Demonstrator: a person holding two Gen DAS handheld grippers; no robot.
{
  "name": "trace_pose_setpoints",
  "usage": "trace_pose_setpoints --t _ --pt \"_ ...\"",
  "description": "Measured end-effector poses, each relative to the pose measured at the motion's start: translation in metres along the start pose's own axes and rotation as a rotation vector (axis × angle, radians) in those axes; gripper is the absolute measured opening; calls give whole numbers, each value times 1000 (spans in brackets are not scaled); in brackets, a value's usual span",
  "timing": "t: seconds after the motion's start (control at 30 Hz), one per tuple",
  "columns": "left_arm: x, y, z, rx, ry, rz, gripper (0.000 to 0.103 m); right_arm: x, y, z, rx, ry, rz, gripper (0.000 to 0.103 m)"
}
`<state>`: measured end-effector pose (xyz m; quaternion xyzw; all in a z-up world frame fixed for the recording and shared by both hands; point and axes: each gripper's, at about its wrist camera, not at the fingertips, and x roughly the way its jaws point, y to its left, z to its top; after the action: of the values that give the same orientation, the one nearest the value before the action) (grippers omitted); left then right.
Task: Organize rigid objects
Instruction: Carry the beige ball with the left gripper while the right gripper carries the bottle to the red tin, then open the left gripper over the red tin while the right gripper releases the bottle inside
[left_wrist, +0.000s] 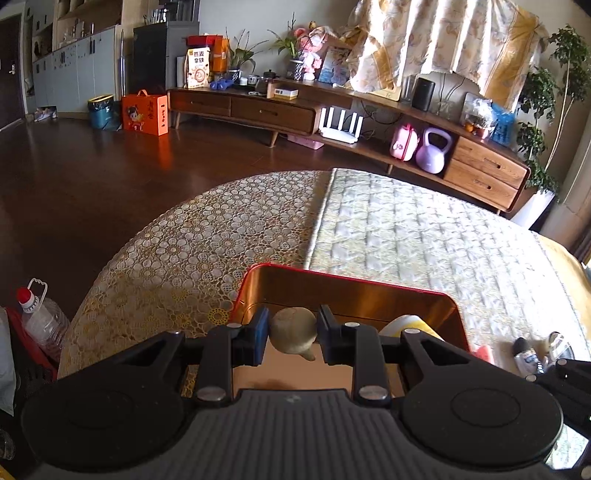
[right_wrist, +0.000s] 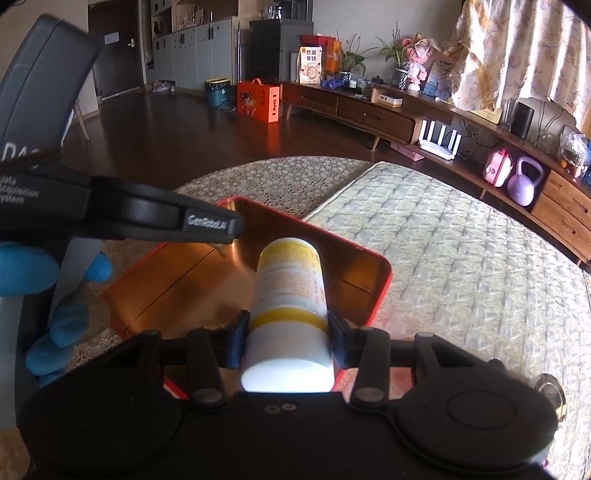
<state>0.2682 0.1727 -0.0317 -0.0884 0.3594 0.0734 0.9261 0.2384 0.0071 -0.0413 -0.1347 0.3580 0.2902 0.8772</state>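
The left gripper hangs over the red tin tray, its fingers pressed on either side of a small beige rounded object, perhaps a little pot or a bulb, the view being too poor to say. The right gripper is clamped on the white cap end of a yellow-labelled bottle, which points into the same tray above its copper-coloured floor. The tray rests on the lace-patterned tablecloth, just beside the quilted mat.

tin red, copper inside | bottle white-yellow | tablecloth gold circle lace
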Motion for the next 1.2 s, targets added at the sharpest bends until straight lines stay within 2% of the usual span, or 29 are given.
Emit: trace_pose_setpoints --t 0.47,0.8,0.9,0.97,1.2 --pt "36 -3 3 55 70 9 27 40 13 2 -41 79 -2 44" --pt "45 -11 -1 102 113 17 28 42 16 -1 -34 102 21 45" --pt "45 -12 -2 102 114 19 28 39 16 1 -24 95 32 47" --pt "44 -12 -3 99 115 19 28 36 15 0 -27 88 39 53" --pt "36 -7 -2 69 115 14 28 27 12 1 -9 74 55 57"
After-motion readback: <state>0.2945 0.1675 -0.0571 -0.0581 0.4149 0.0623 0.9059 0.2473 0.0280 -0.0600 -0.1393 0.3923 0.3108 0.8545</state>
